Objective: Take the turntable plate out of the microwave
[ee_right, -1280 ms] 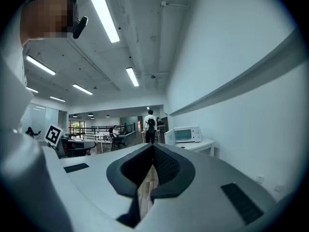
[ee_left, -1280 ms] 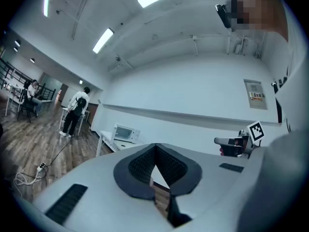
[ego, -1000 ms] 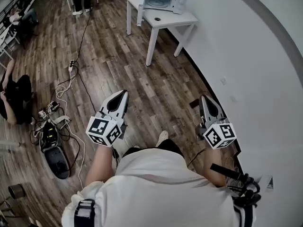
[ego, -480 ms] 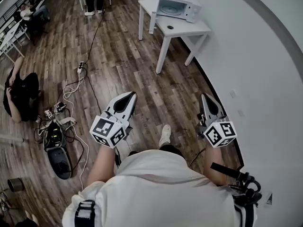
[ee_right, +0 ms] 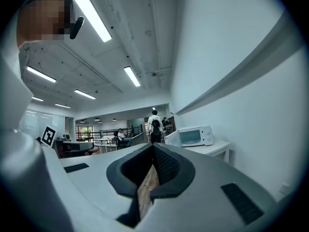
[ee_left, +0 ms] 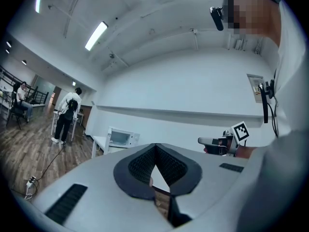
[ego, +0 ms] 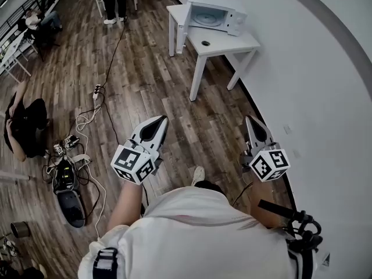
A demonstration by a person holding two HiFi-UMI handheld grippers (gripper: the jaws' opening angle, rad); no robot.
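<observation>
Jaws clenched on both tools, nothing between them. In its own view the left gripper (ego: 160, 121) shows its dark tips meeting, and so does the right gripper (ego: 250, 119).

Pose, head view:
- We hold both grippers out ahead of the torso, in the lower middle of the frame, pointing level toward the top edge.
- Left one sits centre-left, nose angled slightly to the upper right. Its marker cube (ego: 132, 163) is at the near end, with a bare forearm (ego: 125, 199) behind it.
- Right one sits centre-right, just beside the white wall (ego: 325, 97), with its own cube at the near end.
- One shoe (ego: 199, 173) shows between them on the wooden floor (ego: 145, 80).

Task's thing:
- The microwave (ego: 214, 13) stands at upper centre on a white table (ego: 229, 39), well apart from both grippers.
- A pale round shape shows through its front window. We take it for the turntable plate (ego: 204, 19), still inside.
- A small dark object (ego: 204, 43) lies on the tabletop in front of it.

Against a second ago:
- Microwave and table now sit lower, larger and further right in the frame.
- The floor cables (ego: 87, 115) at the left have slid down the frame too.
- Both grippers keep nearly the same spots in the frame, and both are as tightly closed as before.
</observation>
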